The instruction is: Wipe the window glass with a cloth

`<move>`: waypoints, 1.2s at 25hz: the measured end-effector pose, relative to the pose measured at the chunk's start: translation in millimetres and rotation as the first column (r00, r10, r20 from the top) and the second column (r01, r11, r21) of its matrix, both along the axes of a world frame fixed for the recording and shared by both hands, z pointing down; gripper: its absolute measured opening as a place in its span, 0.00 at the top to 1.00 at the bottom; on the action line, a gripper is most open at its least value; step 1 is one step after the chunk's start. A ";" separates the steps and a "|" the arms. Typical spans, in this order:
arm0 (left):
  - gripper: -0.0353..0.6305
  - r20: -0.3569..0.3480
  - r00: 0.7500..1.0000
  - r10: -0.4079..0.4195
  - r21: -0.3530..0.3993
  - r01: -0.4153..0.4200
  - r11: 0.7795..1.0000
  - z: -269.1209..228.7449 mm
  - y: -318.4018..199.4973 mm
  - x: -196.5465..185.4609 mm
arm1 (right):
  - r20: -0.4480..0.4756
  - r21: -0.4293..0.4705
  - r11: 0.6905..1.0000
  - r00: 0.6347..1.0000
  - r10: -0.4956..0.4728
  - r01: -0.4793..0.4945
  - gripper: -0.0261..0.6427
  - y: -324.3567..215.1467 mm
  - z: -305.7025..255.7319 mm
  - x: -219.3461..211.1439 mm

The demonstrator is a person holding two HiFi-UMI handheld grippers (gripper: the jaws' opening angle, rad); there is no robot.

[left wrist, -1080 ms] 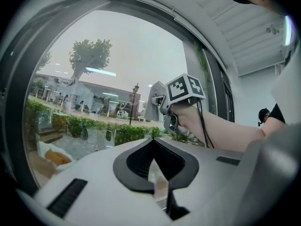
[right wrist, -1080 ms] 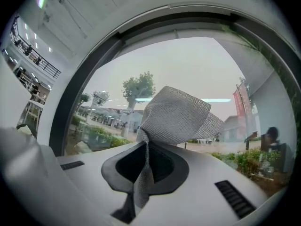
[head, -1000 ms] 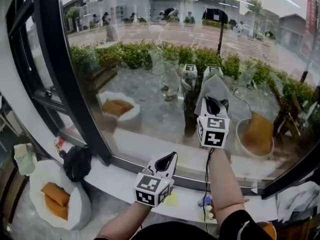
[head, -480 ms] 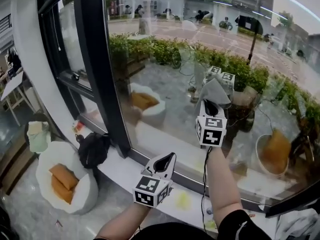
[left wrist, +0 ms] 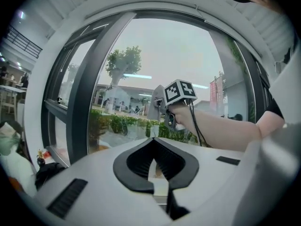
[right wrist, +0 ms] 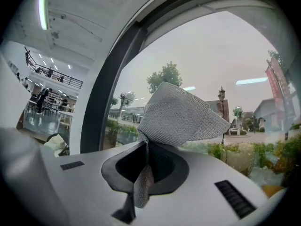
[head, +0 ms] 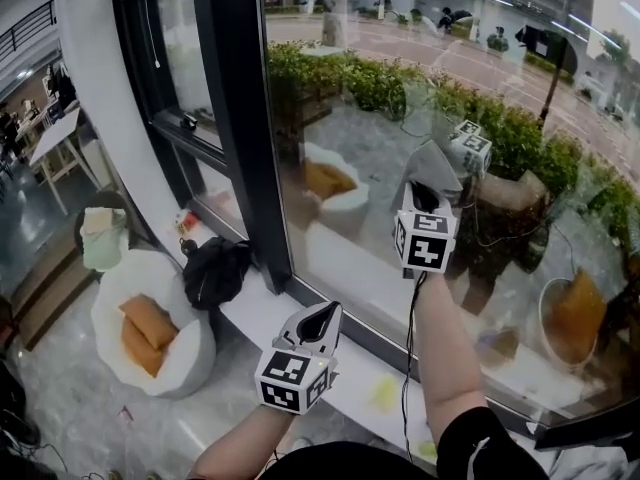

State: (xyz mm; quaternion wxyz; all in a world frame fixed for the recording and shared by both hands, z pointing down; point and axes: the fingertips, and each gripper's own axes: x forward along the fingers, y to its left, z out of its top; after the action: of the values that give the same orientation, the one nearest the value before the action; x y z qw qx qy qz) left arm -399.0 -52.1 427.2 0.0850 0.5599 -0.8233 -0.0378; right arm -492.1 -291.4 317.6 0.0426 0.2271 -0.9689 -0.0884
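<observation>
Public lounge: beanbag chair (head: pixel 190 350), tables (head: pixel 58 133)

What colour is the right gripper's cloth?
The woven mesh cloth is light grey; clearest in the right gripper view.

Cloth (right wrist: pixel 176 114) coarse grey weave (mesh-like); window glass (head: pixel 350 88) glossy, reflective

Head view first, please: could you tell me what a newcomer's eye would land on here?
The right gripper, raised towards the window glass with its jaws shut on a grey mesh cloth, stands out first. The thick black window frame runs down the left of the pane. The left gripper hangs lower by the sill, jaws together and empty.
</observation>
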 end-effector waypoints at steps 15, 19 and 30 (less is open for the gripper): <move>0.94 0.010 1.000 -0.028 -0.019 0.028 0.999 4.2 26.1 -9.7 | 0.002 -0.050 0.999 1.000 0.003 -0.003 0.91 7.1 10.2 -11.9; 0.94 0.005 1.000 -0.007 -0.012 0.007 1.000 5.1 24.2 -3.7 | 0.008 -0.037 0.999 1.000 0.006 -0.005 0.91 14.0 5.9 -0.9; 0.94 -0.008 0.997 0.072 0.007 -0.072 0.997 4.8 19.4 7.7 | 0.043 -0.001 1.000 0.999 0.028 -0.028 0.91 38.6 -3.5 48.1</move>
State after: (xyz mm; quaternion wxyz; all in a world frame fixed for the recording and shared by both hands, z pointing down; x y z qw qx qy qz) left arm -391.3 -32.7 431.9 0.0876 0.5892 -0.8022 -0.0400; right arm -444.0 -252.7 314.2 0.0228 0.2427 -0.9663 -0.0828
